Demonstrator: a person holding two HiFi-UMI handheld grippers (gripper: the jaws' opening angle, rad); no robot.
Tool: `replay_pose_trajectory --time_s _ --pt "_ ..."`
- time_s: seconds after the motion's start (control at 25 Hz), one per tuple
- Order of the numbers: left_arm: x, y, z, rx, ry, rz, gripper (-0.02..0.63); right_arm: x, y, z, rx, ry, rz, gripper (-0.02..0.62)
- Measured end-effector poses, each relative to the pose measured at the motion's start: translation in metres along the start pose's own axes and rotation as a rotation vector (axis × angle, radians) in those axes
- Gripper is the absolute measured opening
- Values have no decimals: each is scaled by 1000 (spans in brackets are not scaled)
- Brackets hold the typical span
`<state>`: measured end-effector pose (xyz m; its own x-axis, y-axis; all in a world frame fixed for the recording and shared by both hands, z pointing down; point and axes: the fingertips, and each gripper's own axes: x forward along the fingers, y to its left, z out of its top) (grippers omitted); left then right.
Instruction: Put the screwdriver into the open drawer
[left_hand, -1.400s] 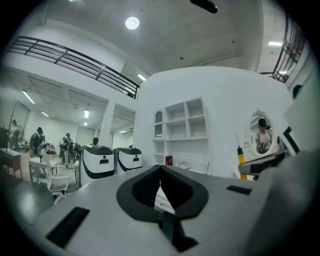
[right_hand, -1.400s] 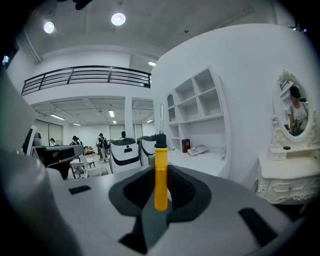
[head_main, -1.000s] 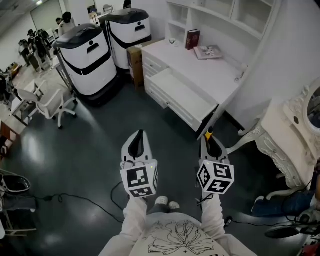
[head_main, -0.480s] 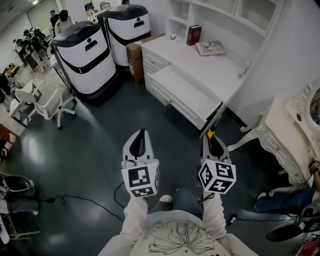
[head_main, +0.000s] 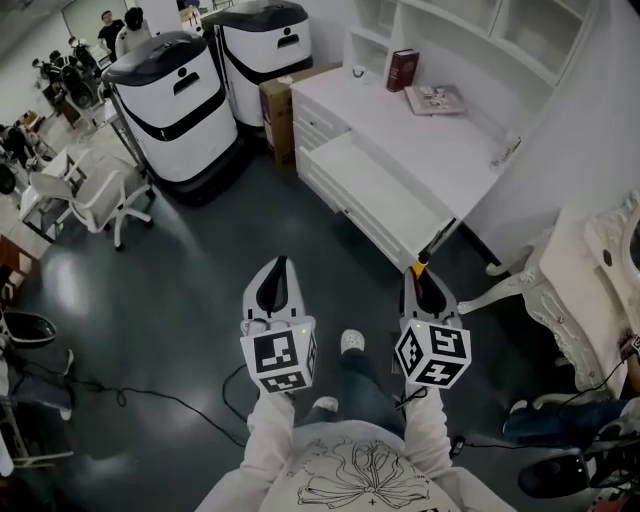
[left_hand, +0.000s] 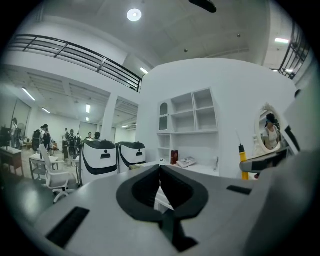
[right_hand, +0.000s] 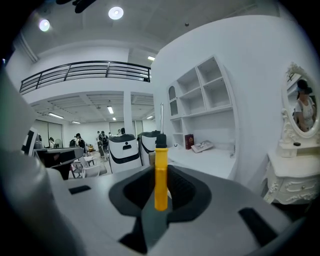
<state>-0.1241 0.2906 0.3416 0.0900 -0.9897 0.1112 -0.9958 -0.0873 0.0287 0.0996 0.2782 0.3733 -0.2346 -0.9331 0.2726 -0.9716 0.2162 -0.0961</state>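
1. One white desk (head_main: 430, 120) ahead, by the wall.
2. Open drawer (head_main: 385, 195) jutting from its front, apart from both grippers.
3. Left gripper (head_main: 281, 266) pinched together, empty.
4. Right gripper (head_main: 420, 276) clamped on the screwdriver (right_hand: 160, 175).
5. Yellow-handled screwdriver upright between those jaws, shaft up, outside the drawer.

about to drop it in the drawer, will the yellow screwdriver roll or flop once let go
Probably stiff: the screwdriver stands straight up from the right tool without bending. Its round yellow handle may roll in the flat open drawer.
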Motion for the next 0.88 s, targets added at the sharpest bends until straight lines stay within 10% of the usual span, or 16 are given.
replay_pose_trajectory --time_s 0.88 --pt "229 -27 22 10 19 89 5 225 -93 75 -22 14 109 71"
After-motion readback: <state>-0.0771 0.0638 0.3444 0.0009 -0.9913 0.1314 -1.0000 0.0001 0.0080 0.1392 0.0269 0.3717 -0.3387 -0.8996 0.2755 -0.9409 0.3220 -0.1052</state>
